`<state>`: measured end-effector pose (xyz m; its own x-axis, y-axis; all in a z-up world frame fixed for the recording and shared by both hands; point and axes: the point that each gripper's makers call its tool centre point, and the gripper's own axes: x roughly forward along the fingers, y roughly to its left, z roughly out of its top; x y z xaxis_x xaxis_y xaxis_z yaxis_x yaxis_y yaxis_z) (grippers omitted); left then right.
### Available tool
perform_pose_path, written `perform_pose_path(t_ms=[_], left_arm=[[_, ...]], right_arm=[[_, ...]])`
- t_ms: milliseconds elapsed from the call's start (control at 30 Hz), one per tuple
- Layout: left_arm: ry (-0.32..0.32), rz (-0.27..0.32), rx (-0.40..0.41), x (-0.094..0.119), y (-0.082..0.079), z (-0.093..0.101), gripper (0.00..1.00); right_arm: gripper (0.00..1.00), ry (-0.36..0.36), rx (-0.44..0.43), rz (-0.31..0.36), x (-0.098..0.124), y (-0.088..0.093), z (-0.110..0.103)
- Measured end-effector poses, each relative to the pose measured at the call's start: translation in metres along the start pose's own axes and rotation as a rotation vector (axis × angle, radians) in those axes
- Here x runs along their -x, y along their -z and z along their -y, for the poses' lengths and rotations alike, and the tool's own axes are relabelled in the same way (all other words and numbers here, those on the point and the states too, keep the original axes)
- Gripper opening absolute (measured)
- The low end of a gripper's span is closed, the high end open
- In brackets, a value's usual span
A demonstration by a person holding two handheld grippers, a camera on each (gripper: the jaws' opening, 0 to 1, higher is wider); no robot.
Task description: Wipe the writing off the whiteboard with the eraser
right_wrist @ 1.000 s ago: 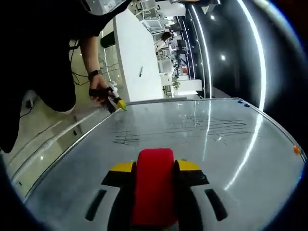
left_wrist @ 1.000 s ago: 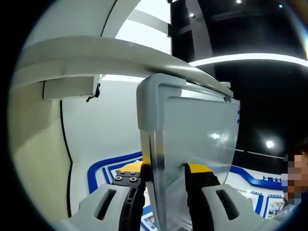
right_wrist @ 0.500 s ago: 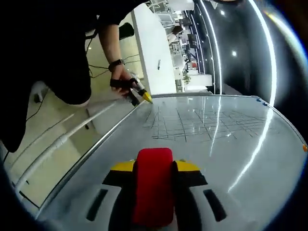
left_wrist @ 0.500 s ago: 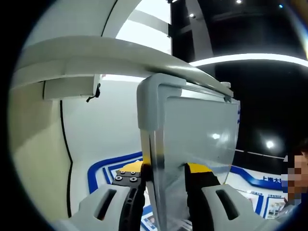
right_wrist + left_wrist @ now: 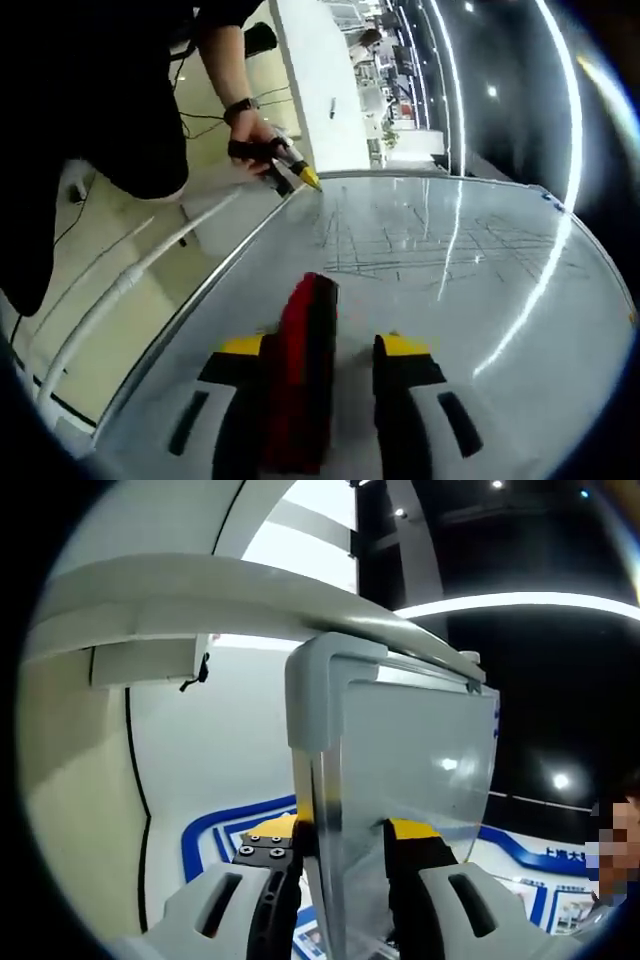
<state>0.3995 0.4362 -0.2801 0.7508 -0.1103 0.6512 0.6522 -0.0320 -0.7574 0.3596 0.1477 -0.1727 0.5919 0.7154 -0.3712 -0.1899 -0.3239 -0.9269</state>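
Observation:
In the right gripper view the whiteboard (image 5: 520, 330) spreads out flat ahead, with black scribbled lines (image 5: 430, 240) across its far half. A red eraser (image 5: 303, 375) rests on the board against my right gripper's (image 5: 322, 400) left finger. A gap separates it from the right finger, so this gripper is open. At the board's far left corner a person's hand holds my left gripper (image 5: 300, 178). In the left gripper view my left gripper (image 5: 345, 875) is shut on the whiteboard's grey frame (image 5: 320, 695), seen edge-on.
A long white counter (image 5: 310, 80) stands beyond the board. White tubes (image 5: 120, 290) and cables run over the beige floor to the left, by the person's dark clothing (image 5: 90, 90). The left gripper view has white curved beams (image 5: 200, 590) and a blue-bordered wall panel (image 5: 215, 830).
My right gripper's jaws have parted. The eraser, gripped between them before, now leans on the left finger with a gap to the right. The left gripper view is unchanged.

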Motion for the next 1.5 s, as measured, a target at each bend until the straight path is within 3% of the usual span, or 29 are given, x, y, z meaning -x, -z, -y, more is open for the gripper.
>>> perform_pose_path(t_ms=[33,133,200,300,500,633,733,800,1067,1467,1500], left_arm=[[-0.002,0.002,0.0,0.0,0.0,0.0,0.35],[-0.003,-0.004,0.0,0.0,-0.001,0.0,0.35],[-0.003,-0.004,0.001,0.0,0.0,0.0,0.35],[-0.002,-0.003,0.002,0.0,0.0,0.001,0.35],[-0.001,-0.002,0.007,0.0,0.0,0.0,0.35],[-0.002,0.001,0.007,0.0,-0.002,0.0,0.35],[-0.004,-0.001,0.008,0.0,-0.002,-0.001,0.35],[-0.005,0.0,0.009,0.0,-0.002,-0.001,0.35],[-0.005,0.002,0.01,0.0,-0.002,0.0,0.35],[-0.005,0.0,0.01,0.001,0.0,0.002,0.35],[-0.005,0.0,0.01,0.001,0.0,0.002,0.35]], right_arm=[[0.21,-0.033,-0.023,0.025,-0.002,-0.004,-0.008],[0.21,-0.012,-0.028,0.014,0.001,-0.006,-0.007],[0.21,0.018,-0.107,0.027,0.002,-0.004,0.0],[0.26,0.054,-0.15,0.045,0.006,-0.007,0.015],[0.31,0.075,-0.104,0.054,0.008,-0.011,0.027],[0.27,0.058,-0.082,0.044,0.003,-0.013,0.021],[0.32,0.024,-0.069,0.023,-0.003,-0.011,0.011],[0.25,0.022,-0.047,0.02,-0.004,-0.011,0.007],[0.29,0.098,-0.138,0.027,0.005,0.001,0.034],[0.27,0.099,0.111,0.014,0.008,-0.001,0.026],[0.26,0.1,0.14,0.012,0.008,-0.008,0.025]])
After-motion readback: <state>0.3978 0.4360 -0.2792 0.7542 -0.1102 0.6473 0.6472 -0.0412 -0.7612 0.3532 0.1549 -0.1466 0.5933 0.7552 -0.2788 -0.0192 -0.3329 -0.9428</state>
